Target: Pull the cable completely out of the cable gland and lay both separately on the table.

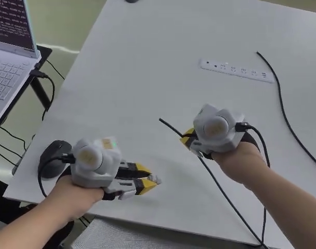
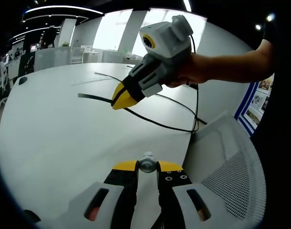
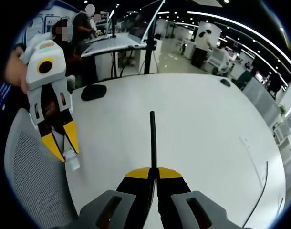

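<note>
Trailing across the white table (image 1: 147, 62), the thin black cable (image 3: 152, 138) looks light and limp, best held near its end. The right gripper (image 1: 188, 138) is pinched tight on it there. The left gripper (image 1: 146, 178) is closed on the small, hard, probably slippery cable gland (image 2: 147, 162), well apart from the cable.

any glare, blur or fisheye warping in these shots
head view: soft even light on the table, slightly blurry. left gripper view: fisheye curves the table edge, windows blown out behind the right gripper, gland sharp. right gripper view: same warping, ceiling lights glare, cable crisp.
</note>
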Motion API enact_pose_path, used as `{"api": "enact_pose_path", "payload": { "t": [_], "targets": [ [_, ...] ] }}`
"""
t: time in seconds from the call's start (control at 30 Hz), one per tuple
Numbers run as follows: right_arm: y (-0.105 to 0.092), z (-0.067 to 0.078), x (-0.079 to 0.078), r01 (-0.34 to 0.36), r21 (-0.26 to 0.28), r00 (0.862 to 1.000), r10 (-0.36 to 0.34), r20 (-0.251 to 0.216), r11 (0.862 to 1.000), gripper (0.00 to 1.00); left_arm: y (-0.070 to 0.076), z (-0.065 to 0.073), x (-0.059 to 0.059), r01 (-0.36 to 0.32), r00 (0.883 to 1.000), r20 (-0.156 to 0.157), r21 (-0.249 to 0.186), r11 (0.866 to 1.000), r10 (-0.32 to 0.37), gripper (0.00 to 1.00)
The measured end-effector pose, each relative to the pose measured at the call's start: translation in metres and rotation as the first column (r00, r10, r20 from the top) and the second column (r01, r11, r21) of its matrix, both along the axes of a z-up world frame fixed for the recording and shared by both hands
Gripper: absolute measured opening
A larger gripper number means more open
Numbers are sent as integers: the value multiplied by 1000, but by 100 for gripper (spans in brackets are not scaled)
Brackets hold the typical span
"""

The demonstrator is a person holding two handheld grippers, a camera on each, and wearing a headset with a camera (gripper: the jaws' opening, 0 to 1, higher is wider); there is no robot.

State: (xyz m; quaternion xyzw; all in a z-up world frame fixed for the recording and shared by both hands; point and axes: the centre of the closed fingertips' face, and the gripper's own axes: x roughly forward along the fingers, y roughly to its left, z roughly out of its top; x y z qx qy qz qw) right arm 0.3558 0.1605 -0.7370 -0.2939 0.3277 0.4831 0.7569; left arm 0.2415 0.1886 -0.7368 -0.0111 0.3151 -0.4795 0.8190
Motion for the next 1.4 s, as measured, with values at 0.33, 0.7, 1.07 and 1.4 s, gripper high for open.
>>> {"api": "enact_pose_path", "payload": {
  "t": [0.33,0.7,1.07,1.4],
  "targets": [
    [33,-20,-2,-67,-13,997,67,-35,998,0,19,-14,7,-26,999,-23,4,1000,26,15],
    [73,-43,-11,-167,-32,985,165,-58,985,0,36,-33,10,-32,999,-35,33,999,33,15],
    [85,-71,-16,-216,-76,973,208,-100,974,0,41,-54,10,-39,998,-56,39,998,41,15],
    [88,-82,-21,-234,-87,967,222,-123,968,0,44,-66,13,-27,998,-55,59,998,30,15]
  ]
}}
